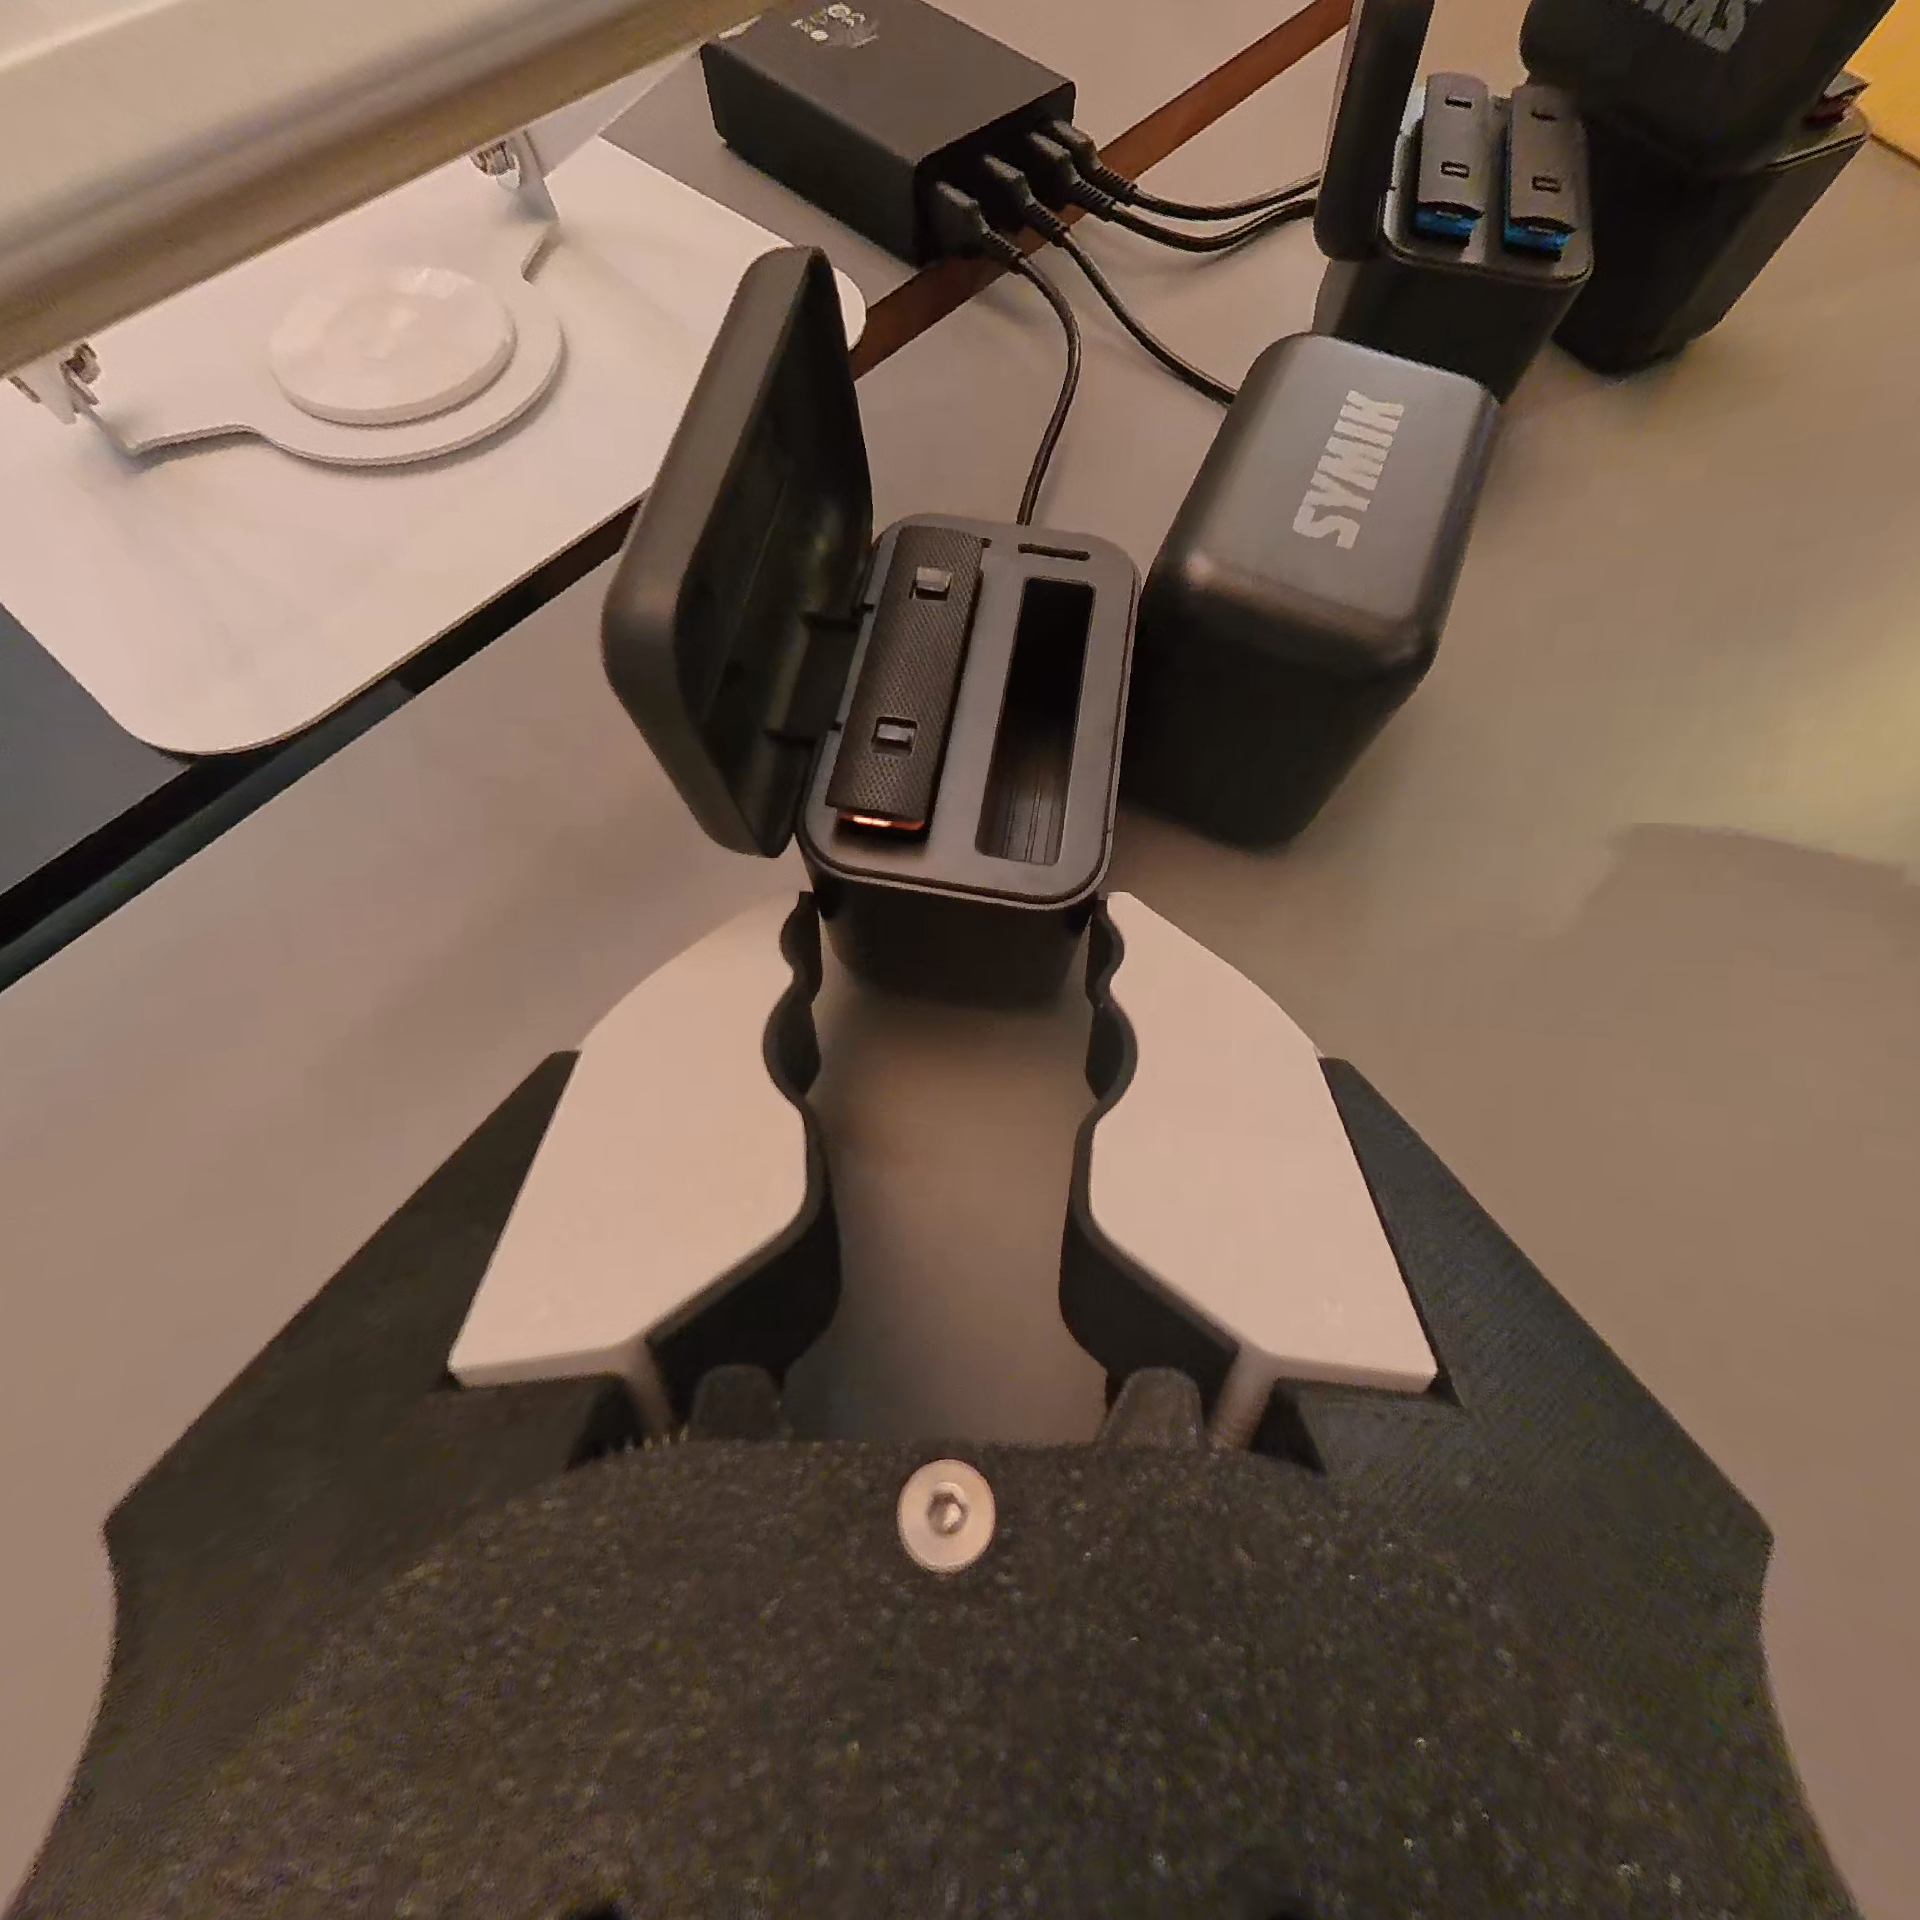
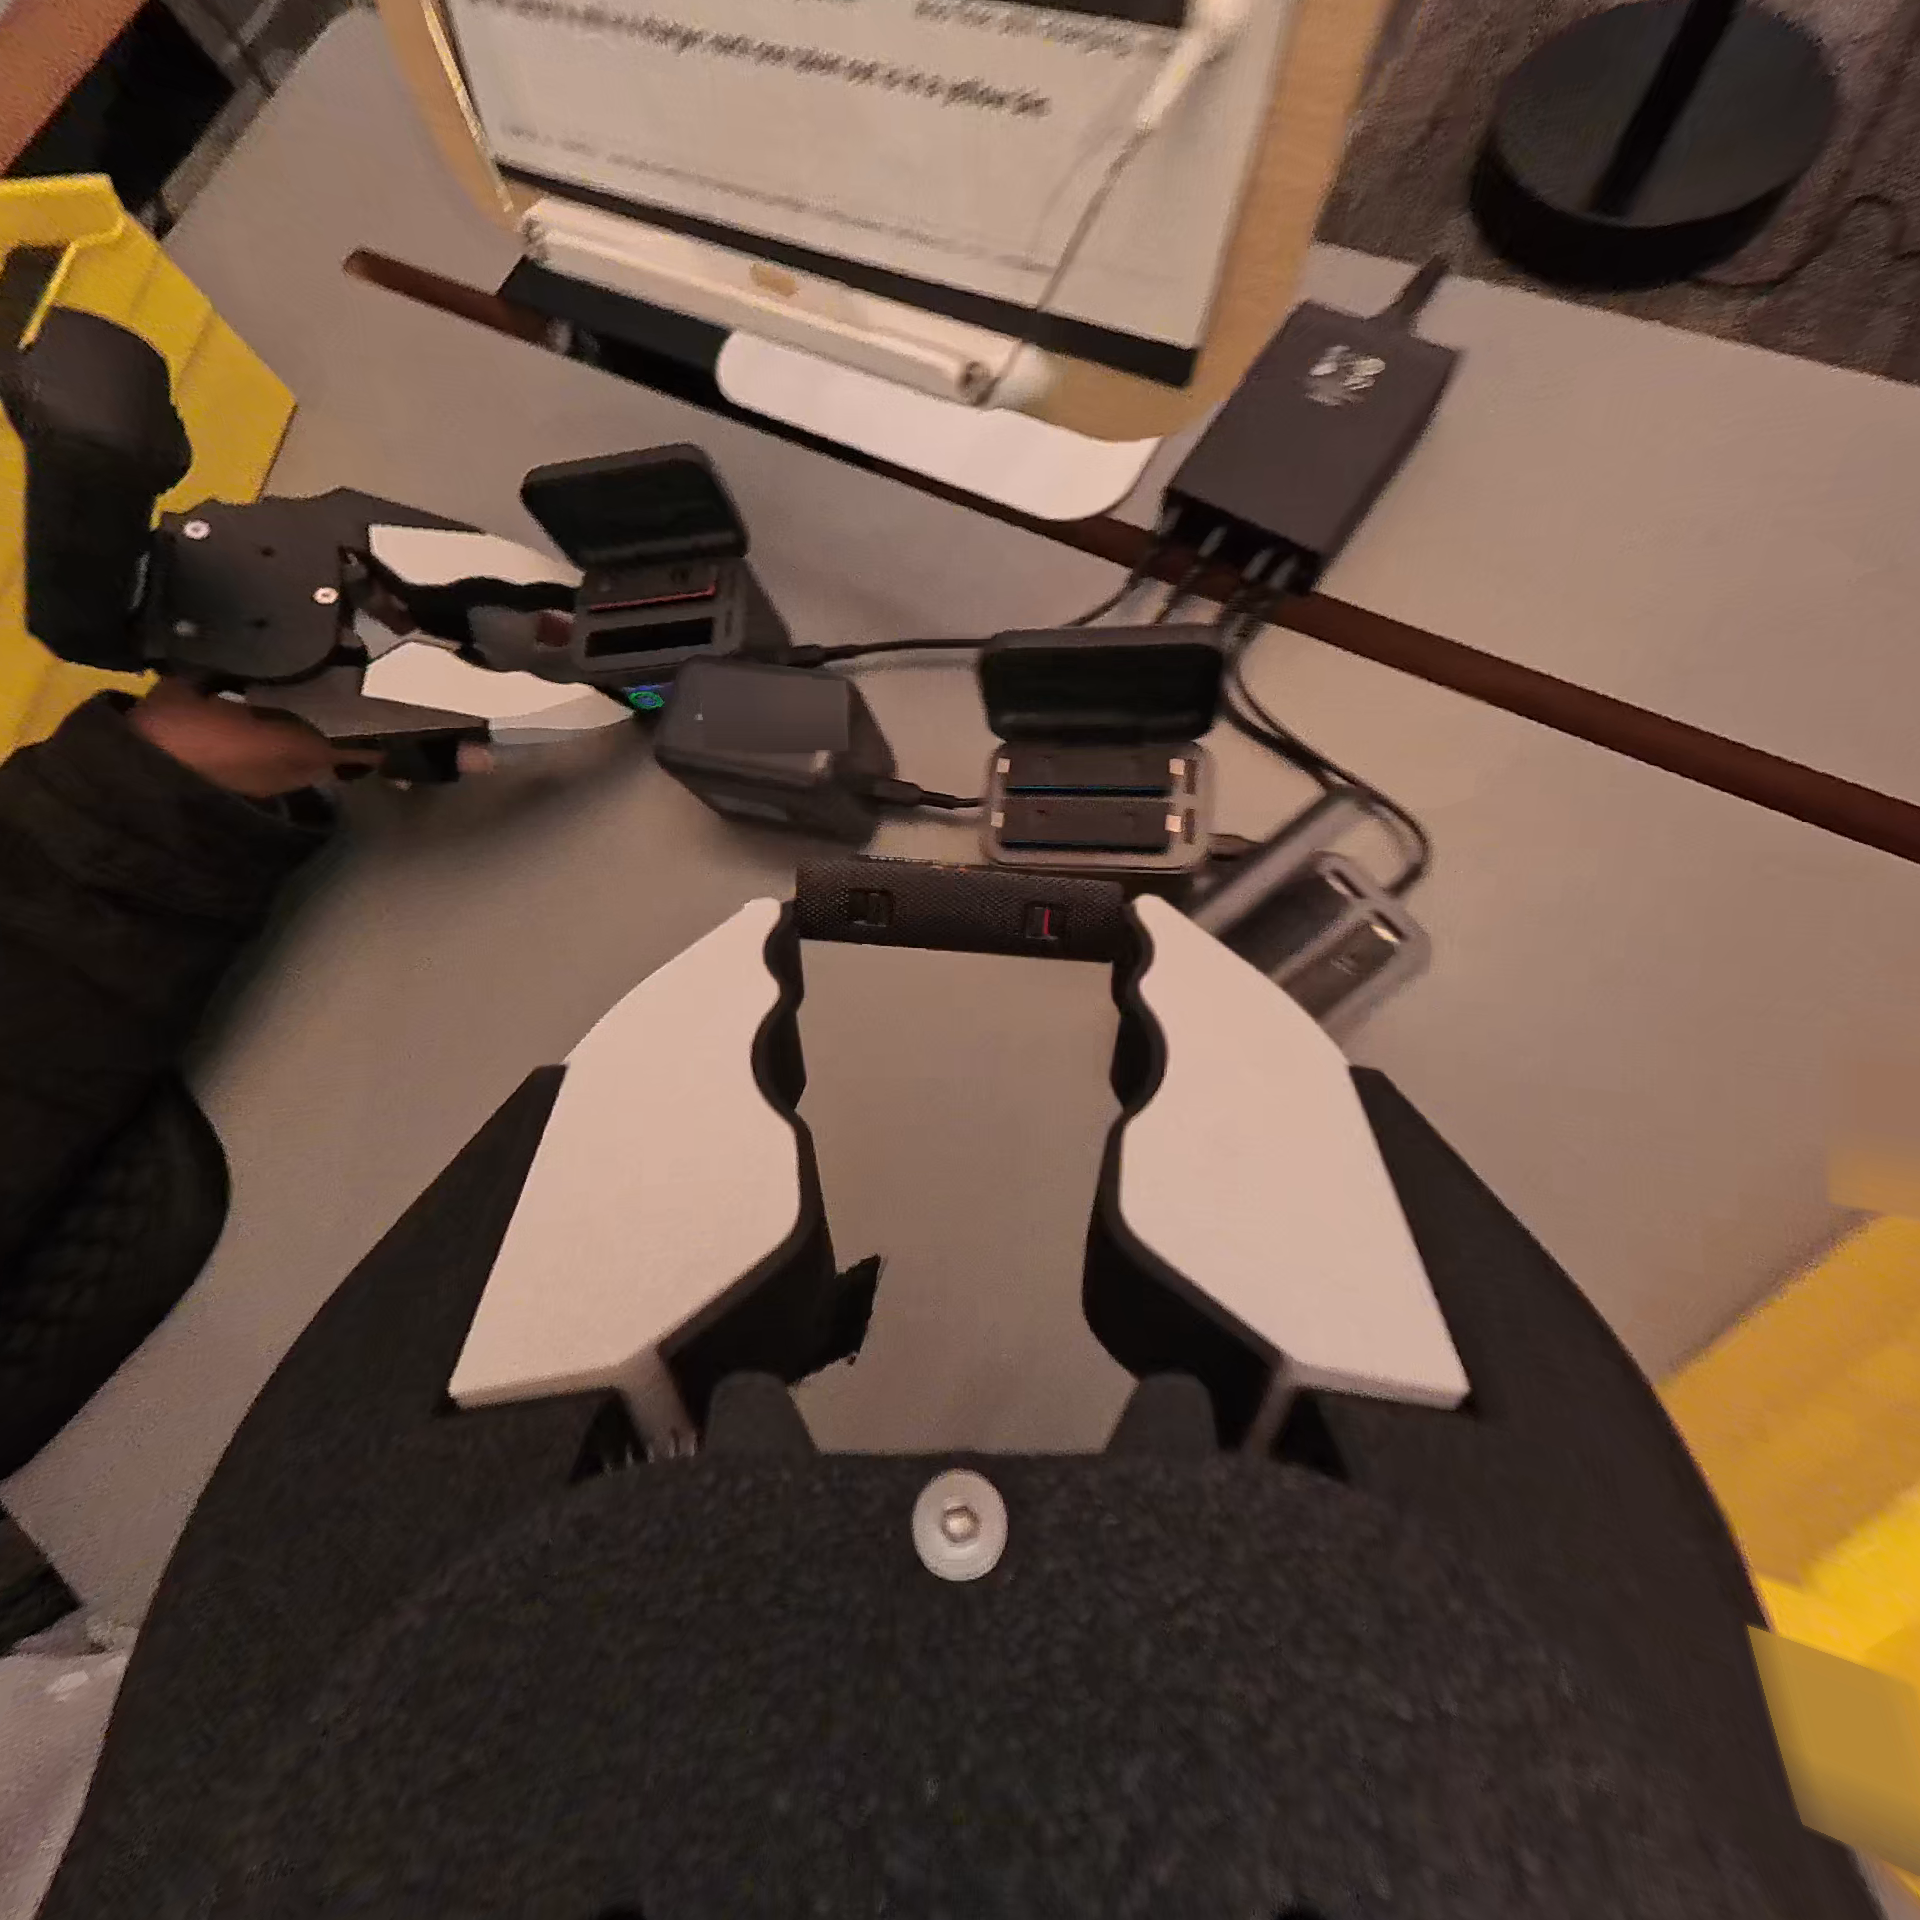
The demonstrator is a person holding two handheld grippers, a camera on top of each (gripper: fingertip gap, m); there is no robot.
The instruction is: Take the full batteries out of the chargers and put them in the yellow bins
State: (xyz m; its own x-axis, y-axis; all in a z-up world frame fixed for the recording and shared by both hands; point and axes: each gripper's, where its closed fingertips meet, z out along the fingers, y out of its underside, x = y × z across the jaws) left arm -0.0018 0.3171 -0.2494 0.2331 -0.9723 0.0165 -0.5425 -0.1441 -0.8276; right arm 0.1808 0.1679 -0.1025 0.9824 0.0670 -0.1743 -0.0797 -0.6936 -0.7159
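Left gripper clamps the open charger steady; right gripper grips a pulled battery. Next: carry it to the yellow bin, probably lower right.

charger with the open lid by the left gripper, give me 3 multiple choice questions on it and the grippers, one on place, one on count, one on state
1. Where is the filled slot of the open charger in the left wrist view?
A. beside the hinged lid
B. away from the lid
C. both slots are filled

2. How many batteries sit in that charger?
A. none
B. one
C. two

3. What is the right gripper doing?
A. hanging open and empty
B. gripping a cable
C. holding a battery by its ends

Answers:
1 A, the seated battery lies next to the lid.
2 B, the other slot is empty.
3 C, the held battery spans its fingertips.
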